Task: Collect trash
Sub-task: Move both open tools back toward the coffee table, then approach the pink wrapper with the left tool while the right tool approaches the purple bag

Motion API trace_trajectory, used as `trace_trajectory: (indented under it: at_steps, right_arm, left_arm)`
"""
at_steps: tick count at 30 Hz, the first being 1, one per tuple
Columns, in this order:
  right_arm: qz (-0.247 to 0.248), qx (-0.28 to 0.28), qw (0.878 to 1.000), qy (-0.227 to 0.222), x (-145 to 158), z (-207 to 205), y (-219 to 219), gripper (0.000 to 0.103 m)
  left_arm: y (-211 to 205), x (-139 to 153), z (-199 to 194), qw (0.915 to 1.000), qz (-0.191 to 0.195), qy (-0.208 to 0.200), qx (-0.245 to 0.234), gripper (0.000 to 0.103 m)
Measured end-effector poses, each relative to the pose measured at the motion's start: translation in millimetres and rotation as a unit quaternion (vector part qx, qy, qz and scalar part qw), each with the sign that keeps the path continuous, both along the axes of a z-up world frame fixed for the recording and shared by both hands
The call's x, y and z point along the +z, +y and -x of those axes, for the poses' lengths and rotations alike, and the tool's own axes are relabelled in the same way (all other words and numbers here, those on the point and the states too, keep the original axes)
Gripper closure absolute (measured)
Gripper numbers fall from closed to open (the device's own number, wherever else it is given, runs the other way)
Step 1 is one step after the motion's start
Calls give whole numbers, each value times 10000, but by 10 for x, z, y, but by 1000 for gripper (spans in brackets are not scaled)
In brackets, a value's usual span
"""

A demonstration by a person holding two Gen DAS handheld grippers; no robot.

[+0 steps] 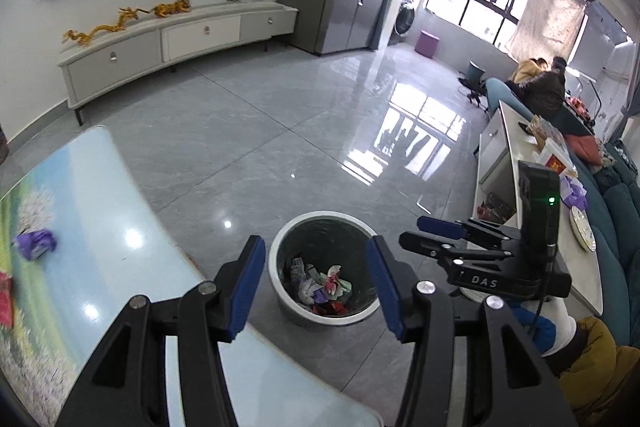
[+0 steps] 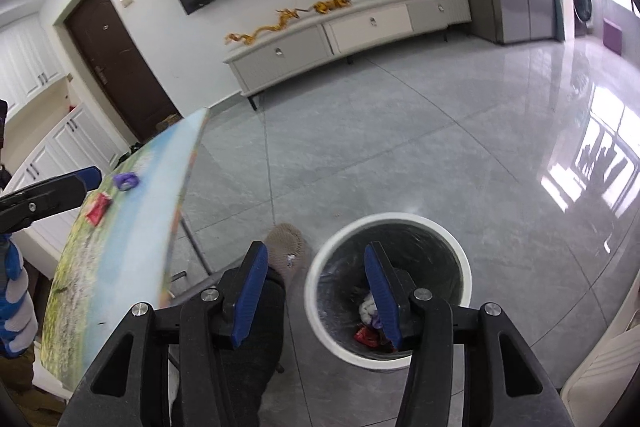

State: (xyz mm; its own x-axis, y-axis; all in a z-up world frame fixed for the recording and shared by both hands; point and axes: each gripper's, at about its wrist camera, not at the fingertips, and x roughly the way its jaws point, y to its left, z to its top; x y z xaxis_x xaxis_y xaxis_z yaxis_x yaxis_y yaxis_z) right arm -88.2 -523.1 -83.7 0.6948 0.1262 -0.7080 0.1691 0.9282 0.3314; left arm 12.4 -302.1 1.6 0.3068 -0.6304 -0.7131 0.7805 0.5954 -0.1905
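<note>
Both the left gripper [image 1: 316,287] and right gripper [image 2: 316,293] hover with jaws wide open and empty over the trash bin [image 1: 280,291] on the floor, wrappers piled inside, while a purple wrapper [image 1: 35,244] and red wrapper [image 2: 98,209] sit on the desk [image 1: 120,211].

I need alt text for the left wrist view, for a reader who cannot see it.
The open left gripper hangs empty above a white trash bin holding crumpled wrappers. A purple wrapper lies on the table at left; the right gripper is at right.
</note>
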Motion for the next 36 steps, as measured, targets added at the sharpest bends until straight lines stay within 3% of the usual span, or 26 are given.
trace_trajectory:
  at_steps: [10,16,20,29,33,36]
  right_arm:
    - [467,532,9960,-546,644,21,761,53]
    - [770,975,9883,-883,984,18,1306,50]
    - [892,1179,9838,-1015,1116,31,1579,49]
    - [1084,1554,9754,-1131,1236,-28,2095,47]
    - [1162,1688,9719,-1156,1286,-56,2284,47]
    - [1211,1744,9702,-1166,1312,-69,2352,46]
  left_arm:
    - [988,337,217,9939,381,-586,851,52]
    - [1624,479,245,9829,806,-898,1389,52]
    - [2029,573,372,9707,1014,-1356,1705,52]
    - [2620,583,510,9528,920,-1635,2388,52]
    - [2814,537,585,9445,862,-1701,2675,36]
    - [2923,504,604,9394,817,-1769,2821,35]
